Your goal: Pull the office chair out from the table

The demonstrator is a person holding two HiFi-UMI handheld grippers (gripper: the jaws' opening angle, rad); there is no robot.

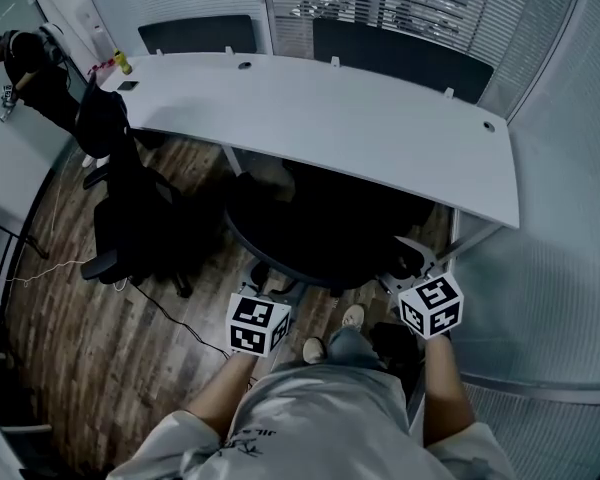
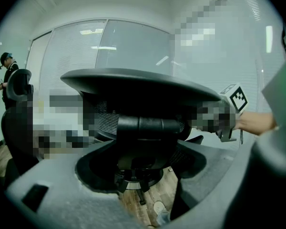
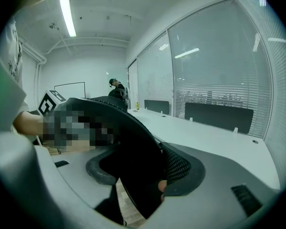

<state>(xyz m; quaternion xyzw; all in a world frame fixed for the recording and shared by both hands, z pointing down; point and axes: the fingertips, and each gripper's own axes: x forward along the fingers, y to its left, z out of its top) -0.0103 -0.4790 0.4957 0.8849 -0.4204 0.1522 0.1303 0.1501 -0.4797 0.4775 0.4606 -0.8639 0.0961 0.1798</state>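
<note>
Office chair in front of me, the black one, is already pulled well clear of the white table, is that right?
No. The black office chair is not clear of the white table: the head view shows its front tucked under the table edge, with only the backrest side out over the wood floor.

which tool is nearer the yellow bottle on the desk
Left. The left tool sits at the left edge of the office chair back, on the side where the yellow bottle stands; the right tool is at the back's right edge, farther off.
</note>
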